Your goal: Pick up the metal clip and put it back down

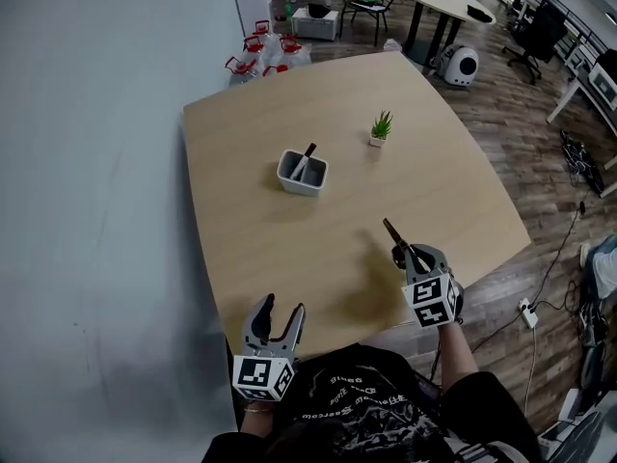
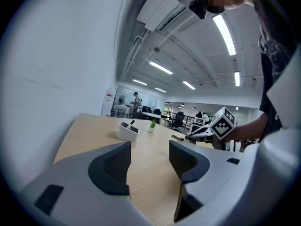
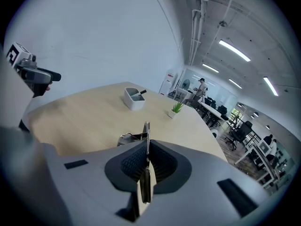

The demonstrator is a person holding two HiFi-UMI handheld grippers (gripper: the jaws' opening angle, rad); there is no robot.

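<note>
My right gripper [image 1: 405, 255] is over the near right part of the wooden table [image 1: 260, 249], shut on a metal clip [image 1: 394, 233] that sticks out ahead of its tips. In the right gripper view the clip's thin flat handle [image 3: 146, 140] is pinched between the pads, with its wire body [image 3: 129, 138] hanging to the left just above the tabletop. My left gripper [image 1: 281, 313] is open with nothing in it at the table's near edge, and its fingers [image 2: 117, 161] frame bare wood. The right gripper [image 2: 195, 134] also shows in the left gripper view.
A white container [image 1: 302, 173] holding a dark-handled item stands mid-table, with a small potted plant [image 1: 382, 128] to its right. Red-capped bottles [image 1: 260, 54] sit on the floor past the far corner. A power strip [image 1: 528, 313] and cables lie on the floor to the right.
</note>
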